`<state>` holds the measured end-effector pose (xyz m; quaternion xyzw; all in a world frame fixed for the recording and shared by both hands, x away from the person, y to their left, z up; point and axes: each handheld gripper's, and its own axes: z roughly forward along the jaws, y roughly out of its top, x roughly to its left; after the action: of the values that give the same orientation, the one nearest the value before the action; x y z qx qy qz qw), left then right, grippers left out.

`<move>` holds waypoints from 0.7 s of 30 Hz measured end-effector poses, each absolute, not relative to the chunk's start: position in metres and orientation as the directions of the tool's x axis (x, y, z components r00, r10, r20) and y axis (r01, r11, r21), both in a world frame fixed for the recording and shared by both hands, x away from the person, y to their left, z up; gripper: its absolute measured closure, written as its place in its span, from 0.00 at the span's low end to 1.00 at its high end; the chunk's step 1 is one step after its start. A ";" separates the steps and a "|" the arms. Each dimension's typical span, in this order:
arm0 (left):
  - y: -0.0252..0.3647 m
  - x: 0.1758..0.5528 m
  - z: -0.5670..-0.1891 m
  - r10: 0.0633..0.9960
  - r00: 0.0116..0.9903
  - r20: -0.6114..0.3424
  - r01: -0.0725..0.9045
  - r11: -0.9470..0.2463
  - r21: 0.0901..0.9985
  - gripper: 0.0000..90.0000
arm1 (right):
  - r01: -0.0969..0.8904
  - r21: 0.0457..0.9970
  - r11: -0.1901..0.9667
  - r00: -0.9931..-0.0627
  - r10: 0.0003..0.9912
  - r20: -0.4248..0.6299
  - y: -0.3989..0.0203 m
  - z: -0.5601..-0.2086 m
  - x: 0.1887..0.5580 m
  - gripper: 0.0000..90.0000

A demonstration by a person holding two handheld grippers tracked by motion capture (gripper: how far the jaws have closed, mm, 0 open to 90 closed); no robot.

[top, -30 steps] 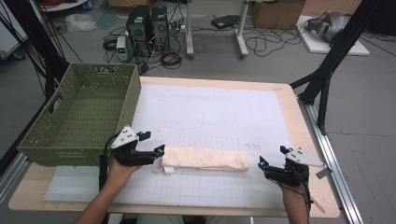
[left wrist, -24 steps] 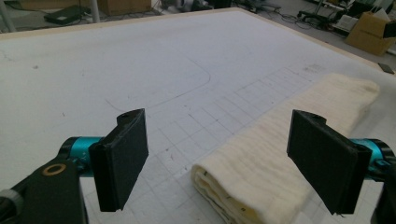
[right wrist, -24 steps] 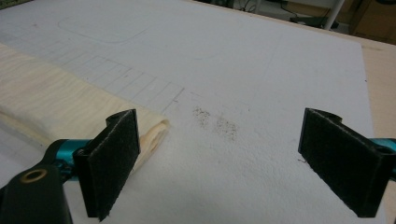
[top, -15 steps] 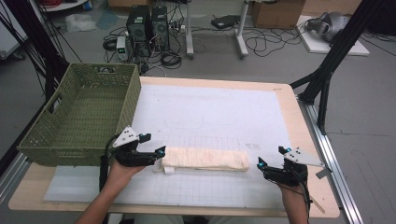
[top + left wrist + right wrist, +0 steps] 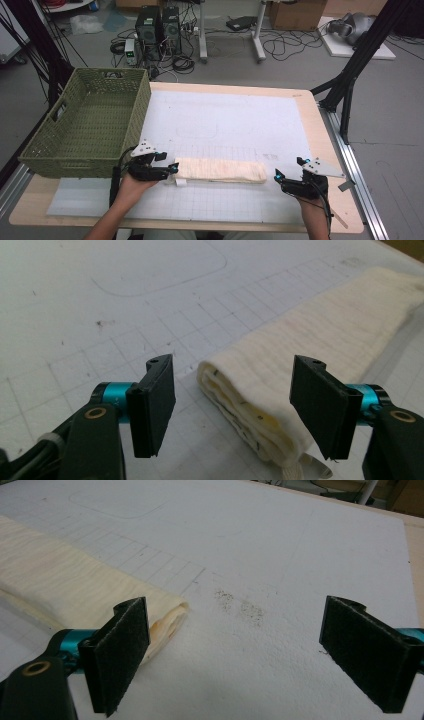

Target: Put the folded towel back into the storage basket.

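Cream folded towel [image 5: 220, 170] lengthwise across table, left to right

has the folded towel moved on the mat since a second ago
No. The folded towel lies on the same grid lines of the white mat, just right of the green basket.

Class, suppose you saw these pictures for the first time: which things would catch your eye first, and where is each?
A folded cream towel lies lengthwise near the front of the white gridded mat. The left tongs straddle its left end, jaws just closing but not yet pressing it, while the right tongs stand open beside its right end. A green woven basket sits at the table's left edge.
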<state>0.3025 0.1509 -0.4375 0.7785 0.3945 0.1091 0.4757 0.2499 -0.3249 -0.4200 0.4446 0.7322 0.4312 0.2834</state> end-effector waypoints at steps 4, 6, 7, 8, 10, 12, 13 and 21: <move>0.148 0.302 -0.440 0.717 0.665 -0.206 0.523 -0.251 0.815 0.40 | 0.406 0.883 0.234 -0.447 0.894 -0.032 -0.325 -0.420 0.250 0.13; 0.145 0.301 -0.442 0.718 0.667 -0.201 0.528 -0.265 0.807 0.40 | 0.408 0.883 0.234 -0.447 0.894 -0.030 -0.324 -0.420 0.250 0.13; 0.144 0.301 -0.443 0.714 0.673 -0.190 0.528 -0.284 0.800 0.41 | 0.408 0.882 0.236 -0.449 0.893 -0.031 -0.324 -0.420 0.250 0.13; 0.142 0.301 -0.445 0.715 0.675 -0.182 0.529 -0.297 0.795 0.42 | 0.408 0.882 0.238 -0.450 0.892 -0.033 -0.324 -0.420 0.250 0.13; 0.137 0.299 -0.448 0.713 0.683 -0.160 0.528 -0.330 0.783 0.44 | 0.408 0.881 0.240 -0.453 0.891 -0.033 -0.324 -0.420 0.250 0.13; 0.132 0.297 -0.449 0.712 0.690 -0.134 0.516 -0.353 0.780 0.46 | 0.407 0.881 0.241 -0.454 0.891 -0.034 -0.323 -0.420 0.250 0.13; 0.129 0.295 -0.449 0.715 0.689 -0.113 0.509 -0.368 0.778 0.46 | 0.410 0.880 0.240 -0.454 0.890 -0.031 -0.323 -0.420 0.250 0.13; 0.113 0.283 -0.448 0.733 0.680 -0.023 0.465 -0.406 0.787 0.57 | 0.415 0.876 0.246 -0.464 0.885 -0.029 -0.321 -0.421 0.251 0.13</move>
<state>0.2825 0.1134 -0.4479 0.8221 0.3641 0.1653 0.4053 0.2510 -0.3209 -0.4214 0.4391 0.7403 0.4289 0.2743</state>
